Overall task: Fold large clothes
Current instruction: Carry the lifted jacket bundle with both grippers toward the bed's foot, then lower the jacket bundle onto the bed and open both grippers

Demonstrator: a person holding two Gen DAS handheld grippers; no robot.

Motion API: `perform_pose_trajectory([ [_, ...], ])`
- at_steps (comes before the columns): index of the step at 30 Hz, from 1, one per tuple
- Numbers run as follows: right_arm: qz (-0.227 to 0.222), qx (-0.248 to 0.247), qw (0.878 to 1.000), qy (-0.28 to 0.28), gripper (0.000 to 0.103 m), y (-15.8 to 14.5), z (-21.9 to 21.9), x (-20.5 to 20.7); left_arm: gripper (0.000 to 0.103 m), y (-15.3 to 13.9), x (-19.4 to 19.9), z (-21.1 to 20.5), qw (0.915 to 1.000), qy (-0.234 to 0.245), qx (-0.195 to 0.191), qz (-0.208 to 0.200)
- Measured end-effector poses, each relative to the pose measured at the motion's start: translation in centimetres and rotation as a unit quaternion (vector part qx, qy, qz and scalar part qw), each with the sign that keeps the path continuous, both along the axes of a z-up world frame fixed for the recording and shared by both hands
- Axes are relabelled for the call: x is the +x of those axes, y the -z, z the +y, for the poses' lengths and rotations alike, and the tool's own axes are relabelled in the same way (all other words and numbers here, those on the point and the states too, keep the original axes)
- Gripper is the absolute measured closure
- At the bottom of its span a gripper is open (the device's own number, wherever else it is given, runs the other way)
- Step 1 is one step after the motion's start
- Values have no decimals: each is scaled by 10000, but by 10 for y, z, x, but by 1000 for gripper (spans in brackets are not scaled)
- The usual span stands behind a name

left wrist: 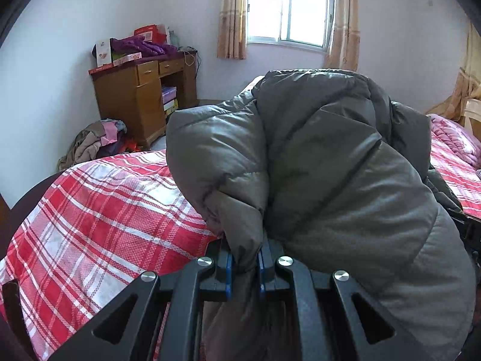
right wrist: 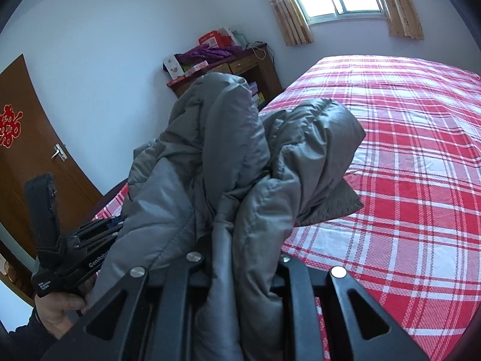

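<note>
Above the plaid bed [right wrist: 421, 156], a grey puffer jacket [left wrist: 330, 165] hangs bunched between both tools. Left gripper [left wrist: 244, 270] fingers pinch a gathered fold at six o'clock in its view; right gripper [right wrist: 240, 270] fingers are buried under padding, apparently clamping fabric too. I judge the jacket light, soft, springy and slick-shelled, so hems or seams hold better than puffed panels. Crumpled as it is, its long axis and heading cannot be told.
</note>
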State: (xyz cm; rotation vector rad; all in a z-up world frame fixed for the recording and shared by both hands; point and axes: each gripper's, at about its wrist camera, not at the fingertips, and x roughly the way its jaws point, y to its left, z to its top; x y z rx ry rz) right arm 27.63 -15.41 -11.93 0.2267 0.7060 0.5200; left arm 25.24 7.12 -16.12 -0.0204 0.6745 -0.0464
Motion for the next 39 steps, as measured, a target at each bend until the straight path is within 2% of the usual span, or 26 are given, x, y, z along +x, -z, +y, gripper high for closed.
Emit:
perform_pose_trajectory([
  [12, 274, -113, 9995, 54, 84, 19, 15, 16, 90, 20, 11, 2, 9996, -96, 244, 131],
  [15, 337, -137, 9993, 56, 83, 24, 17, 20, 85, 23, 13, 2, 9994, -168, 237, 177],
  [17, 379, -157, 9991, 58, 83, 26, 20, 23, 77, 26, 14, 4, 9993, -208, 227, 203],
  [23, 483, -268, 9984, 71, 80, 34, 22, 27, 62, 34, 17, 4, 9988, -285, 323, 245],
  [30, 590, -375, 9975, 90, 77, 39, 26, 32, 56, 42, 20, 3, 9983, -355, 373, 258],
  [33, 627, -423, 9971, 102, 76, 45, 26, 32, 49, 43, 20, 5, 9982, -411, 352, 261],
  [37, 680, -499, 9964, 121, 70, 48, 26, 34, 27, 45, 22, 15, 9971, -647, 232, 316],
  [39, 684, -568, 9959, 150, 66, 48, 27, 34, 23, 43, 21, 21, 9962, -768, 130, 386],
])
